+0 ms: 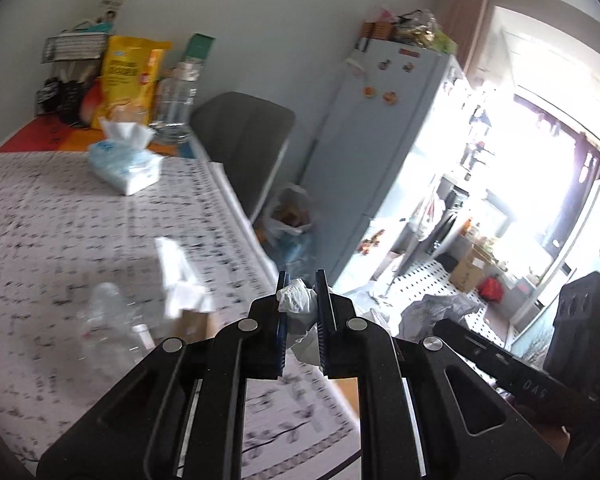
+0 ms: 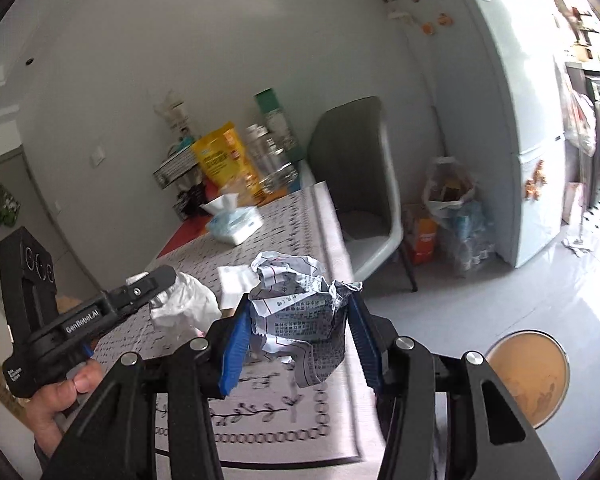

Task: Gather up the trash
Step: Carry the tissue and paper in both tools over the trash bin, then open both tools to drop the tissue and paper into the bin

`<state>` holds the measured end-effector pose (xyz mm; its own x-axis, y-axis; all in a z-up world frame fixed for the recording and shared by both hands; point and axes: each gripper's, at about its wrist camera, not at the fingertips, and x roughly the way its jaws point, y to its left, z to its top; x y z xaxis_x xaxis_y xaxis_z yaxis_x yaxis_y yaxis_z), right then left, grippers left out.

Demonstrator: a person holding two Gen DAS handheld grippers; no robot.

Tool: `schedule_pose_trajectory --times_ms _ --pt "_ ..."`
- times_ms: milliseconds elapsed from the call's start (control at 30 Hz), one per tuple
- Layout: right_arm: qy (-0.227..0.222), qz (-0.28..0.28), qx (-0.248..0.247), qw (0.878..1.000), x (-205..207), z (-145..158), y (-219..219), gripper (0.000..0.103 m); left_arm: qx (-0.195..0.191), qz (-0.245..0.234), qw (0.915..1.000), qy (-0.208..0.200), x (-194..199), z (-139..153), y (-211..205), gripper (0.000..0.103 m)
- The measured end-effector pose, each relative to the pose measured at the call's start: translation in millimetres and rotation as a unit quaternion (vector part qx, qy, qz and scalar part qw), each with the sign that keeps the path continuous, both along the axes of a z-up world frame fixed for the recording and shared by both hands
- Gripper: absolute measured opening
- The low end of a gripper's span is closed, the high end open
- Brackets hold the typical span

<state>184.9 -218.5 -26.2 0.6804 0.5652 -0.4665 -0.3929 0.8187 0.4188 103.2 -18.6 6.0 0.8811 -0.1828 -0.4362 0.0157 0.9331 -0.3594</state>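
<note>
My left gripper (image 1: pixel 302 286) is shut on a crumpled white tissue (image 1: pixel 296 300), held above the table's right edge; it also shows in the right wrist view (image 2: pixel 162 286) with the tissue (image 2: pixel 188 308). My right gripper (image 2: pixel 298 300) is shut on a crumpled printed paper (image 2: pixel 300 304), held over the patterned table (image 2: pixel 292 216). An empty clear plastic bottle (image 1: pixel 108 320) and a torn white paper (image 1: pixel 180 276) lie on the table (image 1: pixel 60 220).
A tissue pack (image 1: pixel 126 164), yellow bag (image 1: pixel 130 76) and glass jar (image 1: pixel 176 100) stand at the table's far end. A grey chair (image 2: pixel 356 184), a filled plastic bag (image 2: pixel 450 192) on the floor, a fridge (image 2: pixel 512 120) and a round wooden stool (image 2: pixel 532 372) are to the right.
</note>
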Motion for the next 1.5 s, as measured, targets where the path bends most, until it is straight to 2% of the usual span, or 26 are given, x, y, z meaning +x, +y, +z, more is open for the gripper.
schedule_pose_trajectory --times_ms 233,400,667,1033,1067,1167,1200,1333,1500 --pt "-0.003 -0.054 0.014 0.998 2.3 0.9 -52.7 0.046 0.003 -0.038 0.9993 -0.002 27.0 6.4 -47.5 0.013" --pt "0.013 -0.089 0.019 0.996 9.4 -14.3 -85.6 0.046 0.002 -0.063 0.9979 0.012 47.0 -1.2 -75.6 0.013" --pt "0.055 -0.154 0.023 0.986 27.8 -58.4 -137.6 0.047 -0.002 -0.111 0.9920 0.059 95.6 -35.4 -132.4 0.013" --pt "0.110 -0.237 0.020 0.965 83.6 -126.8 -213.3 0.047 -0.019 -0.149 0.9801 0.130 161.7 -91.3 -203.5 0.013" --pt "0.115 -0.245 0.019 0.963 90.6 -134.7 -220.3 0.048 -0.019 -0.151 0.9793 0.134 165.9 -95.1 -208.5 0.013" --pt "0.117 -0.263 0.023 0.957 105.1 -151.9 -232.3 0.059 -0.017 -0.155 0.9769 0.146 176.4 -106.9 -222.4 0.013" --pt "0.121 -0.267 0.024 0.956 110.2 -159.5 -237.0 0.066 -0.018 -0.157 0.9760 0.151 180.8 -110.5 -225.7 0.013" --pt "0.139 -0.282 0.044 0.948 114.0 -178.9 -255.3 0.068 -0.020 -0.160 0.9724 0.168 193.1 -123.2 -239.5 0.013" --pt "0.143 -0.302 0.054 0.941 95.6 -182.0 -270.0 0.068 -0.015 -0.181 0.9657 0.185 201.9 -135.4 -265.7 0.013"
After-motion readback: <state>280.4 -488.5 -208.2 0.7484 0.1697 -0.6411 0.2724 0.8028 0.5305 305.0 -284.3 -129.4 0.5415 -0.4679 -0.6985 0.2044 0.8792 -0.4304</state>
